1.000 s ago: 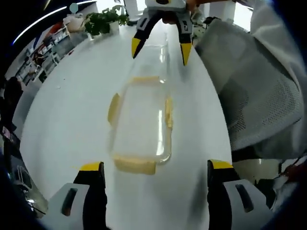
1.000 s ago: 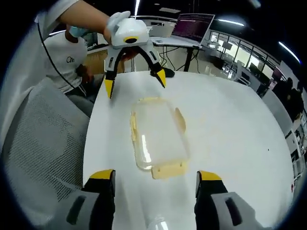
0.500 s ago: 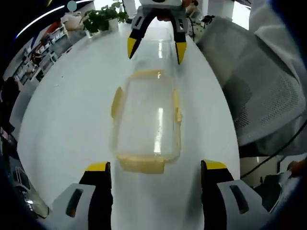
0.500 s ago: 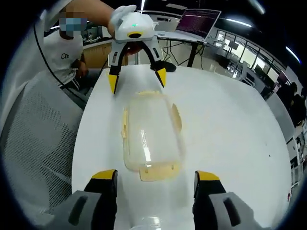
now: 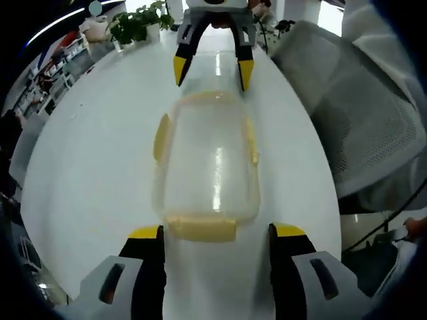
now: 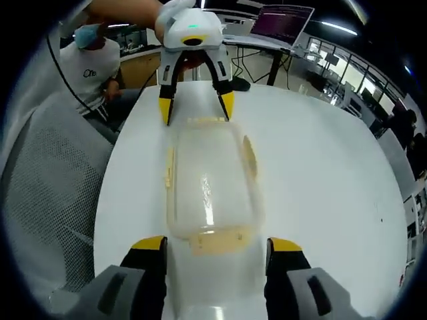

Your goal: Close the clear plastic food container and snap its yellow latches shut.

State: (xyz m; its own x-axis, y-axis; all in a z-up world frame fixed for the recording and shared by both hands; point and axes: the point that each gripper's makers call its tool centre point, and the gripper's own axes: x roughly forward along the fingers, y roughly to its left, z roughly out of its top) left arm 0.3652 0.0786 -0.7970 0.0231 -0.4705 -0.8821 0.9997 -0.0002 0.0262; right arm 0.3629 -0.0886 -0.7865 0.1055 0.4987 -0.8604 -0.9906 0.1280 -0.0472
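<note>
Clear food container with pale yellow latches, on a plain white table. Left gripper and right gripper: grey bodies, black jaws tipped yellow. Chair: grey mesh pattern. Plant: green leaves.

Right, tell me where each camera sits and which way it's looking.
Left gripper view: rides on the left tool, looking along the white table over the container toward the right tool; a white sleeve shows.
Right gripper view: rides on the right tool, facing back over the container at the left tool and gloved hand.
Shared: container, table, both tools, from opposite ends.
</note>
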